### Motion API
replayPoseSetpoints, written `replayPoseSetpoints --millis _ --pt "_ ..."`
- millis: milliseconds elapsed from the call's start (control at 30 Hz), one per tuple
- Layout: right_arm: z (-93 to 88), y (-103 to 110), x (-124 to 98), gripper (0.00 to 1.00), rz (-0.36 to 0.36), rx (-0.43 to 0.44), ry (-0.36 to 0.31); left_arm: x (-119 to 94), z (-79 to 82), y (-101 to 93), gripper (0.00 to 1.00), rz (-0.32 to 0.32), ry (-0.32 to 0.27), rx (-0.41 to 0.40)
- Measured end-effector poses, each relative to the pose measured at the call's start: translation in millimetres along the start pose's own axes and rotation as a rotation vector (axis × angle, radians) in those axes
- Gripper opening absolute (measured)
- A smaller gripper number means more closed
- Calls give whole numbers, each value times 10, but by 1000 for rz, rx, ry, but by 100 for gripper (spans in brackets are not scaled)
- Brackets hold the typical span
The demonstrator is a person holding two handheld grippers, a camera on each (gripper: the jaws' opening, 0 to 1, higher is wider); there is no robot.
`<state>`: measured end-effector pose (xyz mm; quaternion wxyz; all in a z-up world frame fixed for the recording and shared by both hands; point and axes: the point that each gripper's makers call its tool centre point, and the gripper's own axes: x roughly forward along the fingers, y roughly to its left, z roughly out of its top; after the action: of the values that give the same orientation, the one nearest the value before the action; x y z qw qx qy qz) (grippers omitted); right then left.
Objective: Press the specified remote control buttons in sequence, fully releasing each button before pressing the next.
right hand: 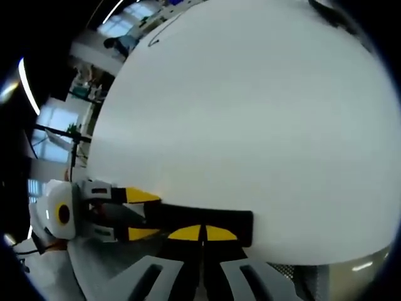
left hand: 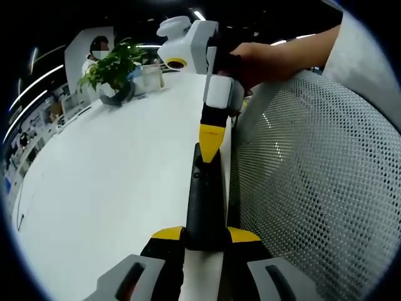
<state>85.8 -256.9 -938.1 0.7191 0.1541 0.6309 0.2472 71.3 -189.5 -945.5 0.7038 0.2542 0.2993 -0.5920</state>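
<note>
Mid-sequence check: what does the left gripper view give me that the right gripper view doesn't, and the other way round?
Left gripper view: a potted plant at the far end of the white table, a mesh chair back beside it, and the hand holding the right gripper, its shut yellow fingers at the far end of the black remote.
Right gripper view: the left gripper from outside, fingers either side of the remote's end, and bright windows behind.
Shared: remote, table, both grippers.
</note>
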Motion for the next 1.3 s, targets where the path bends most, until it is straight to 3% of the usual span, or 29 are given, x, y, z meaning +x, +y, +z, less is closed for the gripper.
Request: replayPoseSetpoints --millis 567,767,1300 --pt "26 -36 9 0 26 58 -17 18 12 12 25 10 2 -27" --pt "14 -2 8 0 14 13 -17 19 12 13 25 11 2 -27" --pt "41 37 -14 0 24 0 -30 31 29 6 24 7 -1 -28"
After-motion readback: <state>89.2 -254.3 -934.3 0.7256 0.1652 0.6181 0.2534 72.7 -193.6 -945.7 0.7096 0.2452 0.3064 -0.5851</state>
